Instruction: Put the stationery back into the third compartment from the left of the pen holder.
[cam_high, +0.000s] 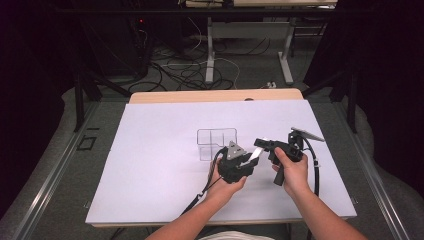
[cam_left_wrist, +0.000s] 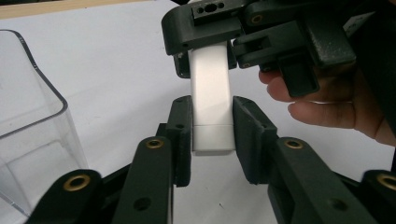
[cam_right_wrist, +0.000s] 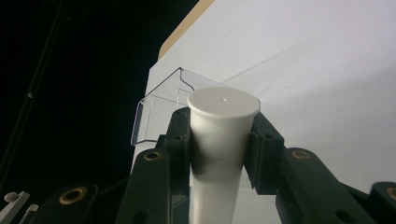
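A white sheet (cam_high: 150, 165) covers nearly the whole bench, leaving a strip of pale wood (cam_high: 215, 96) bare along its far edge. Beyond that edge the room is dark, with grey carpet, loose cables (cam_high: 175, 70) and the white legs of another desk (cam_high: 210, 50). A little right of the bench's middle stands a clear plastic organizer (cam_high: 216, 142), split into compartments. Just nearer the person than it, above the sheet, both grippers meet on a white tube (cam_high: 256, 153). The right gripper (cam_high: 264, 144) is clamped on the tube near its flat capped end, both pads pressing it. The left gripper (cam_left_wrist: 212, 123) brackets the other end; whether its pads press or merely flank it I cannot tell.
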